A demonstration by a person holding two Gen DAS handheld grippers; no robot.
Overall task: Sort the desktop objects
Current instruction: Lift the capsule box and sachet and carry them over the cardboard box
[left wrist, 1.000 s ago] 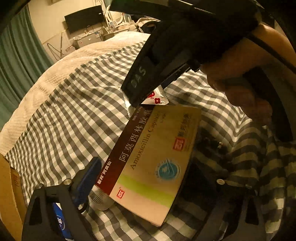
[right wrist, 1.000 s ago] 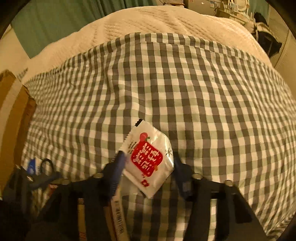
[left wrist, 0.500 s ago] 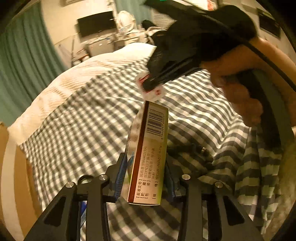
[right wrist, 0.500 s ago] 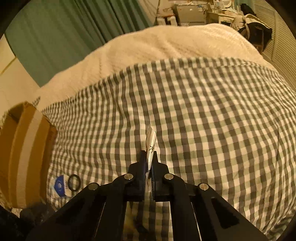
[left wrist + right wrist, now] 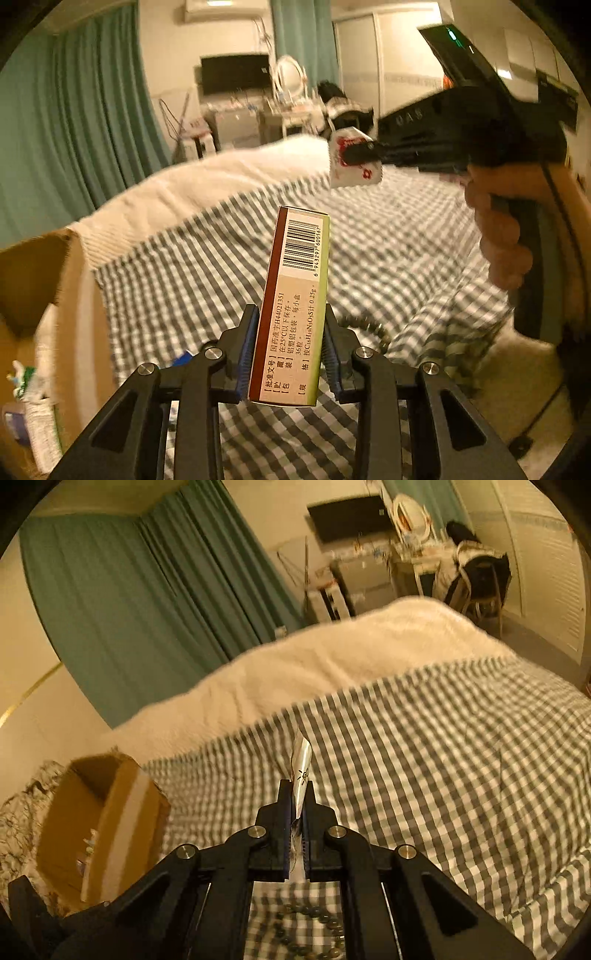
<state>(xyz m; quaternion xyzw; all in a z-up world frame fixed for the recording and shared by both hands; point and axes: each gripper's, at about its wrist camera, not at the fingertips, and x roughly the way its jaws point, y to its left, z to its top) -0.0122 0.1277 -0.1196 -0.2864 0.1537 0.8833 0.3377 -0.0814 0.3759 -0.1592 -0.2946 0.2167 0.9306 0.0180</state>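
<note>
My left gripper is shut on an amoxicillin medicine box, held upright on edge with its barcode side facing the camera, above the checked cloth. My right gripper is shut on a small white and red sachet, seen edge-on. In the left wrist view the right gripper is up and to the right, with the sachet pinched at its tip. A bead bracelet lies on the cloth below the right gripper.
An open cardboard box stands at the left with a few items inside; it also shows in the right wrist view. A cream blanket covers the bed beyond the cloth. Green curtains and furniture stand behind.
Both grippers have closed on their objects and risen off the cloth. The medicine box went from lying flat to standing on edge in the left gripper. The sachet turned edge-on in the right gripper.
</note>
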